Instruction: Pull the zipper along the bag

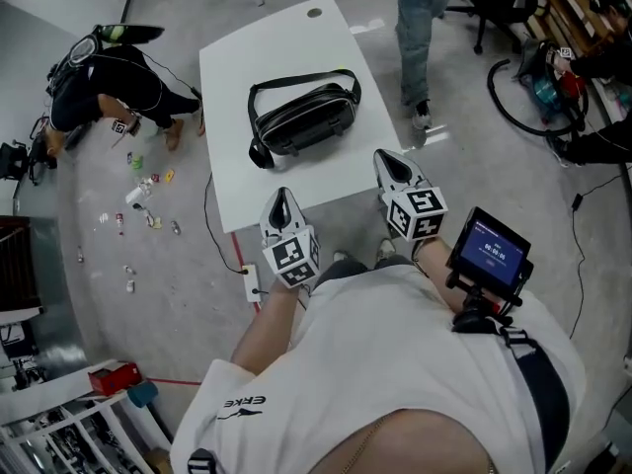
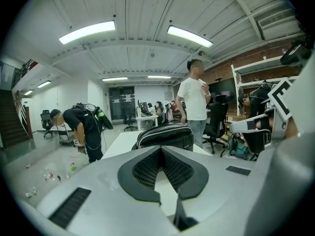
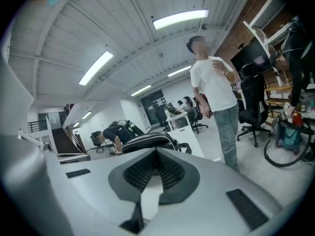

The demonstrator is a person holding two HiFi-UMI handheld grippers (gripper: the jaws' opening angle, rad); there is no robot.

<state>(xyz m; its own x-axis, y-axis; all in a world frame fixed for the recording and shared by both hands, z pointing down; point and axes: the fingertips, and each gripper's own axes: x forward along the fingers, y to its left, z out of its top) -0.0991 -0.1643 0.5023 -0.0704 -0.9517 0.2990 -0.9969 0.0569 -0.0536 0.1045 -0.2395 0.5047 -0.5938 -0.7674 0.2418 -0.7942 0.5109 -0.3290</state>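
Note:
A black bag [image 1: 301, 117] with a carry strap lies on the white table [image 1: 247, 57], its long side running left to right. My left gripper [image 1: 282, 196] hovers over the table's near edge, short of the bag and not touching it. My right gripper [image 1: 381, 156] is held off the table's near right corner, also apart from the bag. Both are shut with nothing between the jaws. In the left gripper view the bag [image 2: 165, 136] shows just beyond the closed tips of the left gripper [image 2: 161, 149]. In the right gripper view the bag [image 3: 147, 141] sits beyond the right gripper [image 3: 157, 150].
A person [image 1: 420, 28] stands at the table's far right side. Another person [image 1: 109, 82] bends over on the floor at the left, near several small scattered items [image 1: 138, 191]. A screen device [image 1: 491, 250] is strapped at my right forearm. Chairs and cables [image 1: 523, 97] crowd the right.

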